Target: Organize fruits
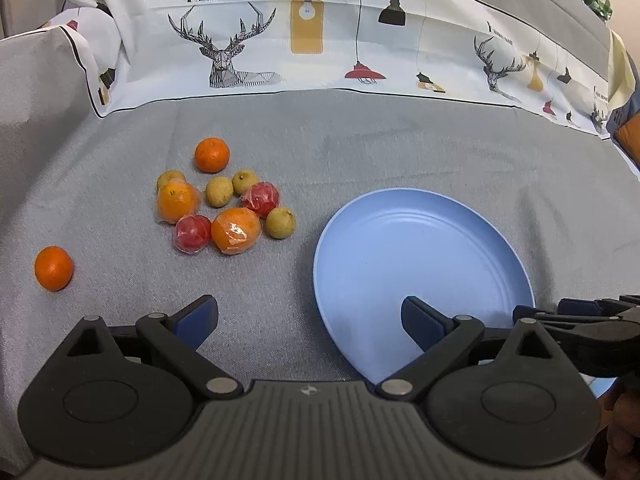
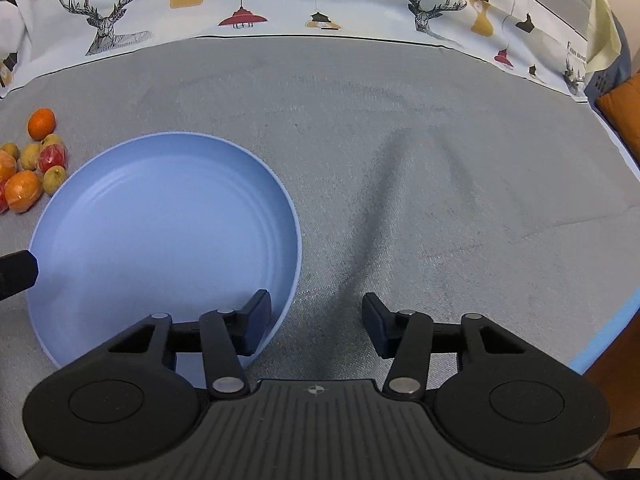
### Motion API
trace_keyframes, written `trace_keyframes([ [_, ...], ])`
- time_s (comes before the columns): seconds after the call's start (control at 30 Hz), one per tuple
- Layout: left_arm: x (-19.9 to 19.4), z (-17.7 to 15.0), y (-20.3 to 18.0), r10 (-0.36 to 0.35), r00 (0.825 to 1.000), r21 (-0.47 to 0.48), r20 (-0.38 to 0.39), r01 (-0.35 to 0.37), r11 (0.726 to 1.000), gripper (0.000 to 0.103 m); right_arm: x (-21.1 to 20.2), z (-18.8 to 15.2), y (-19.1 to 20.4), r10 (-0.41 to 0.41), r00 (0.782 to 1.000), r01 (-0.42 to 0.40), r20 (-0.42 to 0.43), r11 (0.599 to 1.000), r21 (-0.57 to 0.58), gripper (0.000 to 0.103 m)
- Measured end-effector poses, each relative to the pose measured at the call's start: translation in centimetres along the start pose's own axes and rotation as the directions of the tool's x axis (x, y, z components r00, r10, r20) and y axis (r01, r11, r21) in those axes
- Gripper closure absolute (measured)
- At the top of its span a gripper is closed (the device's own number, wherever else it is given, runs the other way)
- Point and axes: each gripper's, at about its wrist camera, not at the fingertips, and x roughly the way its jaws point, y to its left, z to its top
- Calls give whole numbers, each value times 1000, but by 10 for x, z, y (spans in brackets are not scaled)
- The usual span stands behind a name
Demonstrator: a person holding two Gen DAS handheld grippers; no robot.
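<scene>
Both grippers, left (image 1: 310,322) & right (image 2: 316,318), hung open w/ nothing held, fruits (image 1: 224,206) bunched center-left of left view beside the bare plate (image 1: 424,216); best start: left takes the loose edge fruit, straddling it squarely.

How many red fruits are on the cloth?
2, both plastic-wrapped in the fruit cluster left of the blue plate: one red fruit toward the back, another nearer the front. None looks hidden.
</scene>
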Motion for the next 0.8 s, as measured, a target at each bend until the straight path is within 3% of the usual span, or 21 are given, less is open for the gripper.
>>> trace_keyframes([
  [0.13,0,0,0,1,1000,1,-1,-1,1000,4,2,0,5,-20,1000,21,8,999,-26,56],
  [0.2,0,0,-1,2,1000,0,-1,-2,1000,4,3,-1,6,1,1000,0,7,999,-37,71],
  [0.3,1,0,-1,4,1000,1,0,-4,1000,4,3,0,11,18,1000,-19,-16,997,-68,81],
  [0.4,1,0,-1,6,1000,0,1,-6,1000,4,0,0,19,11,1000,-14,-27,993,-114,82],
  [0.57,0,0,1,27,1000,-4,7,-27,1000,4,-5,-8,28,100,994,-107,-52,981,-159,82],
  [0.8,2,1,7,42,999,-24,-5,-42,999,4,-9,-21,41,143,986,-158,-86,963,-217,81],
])
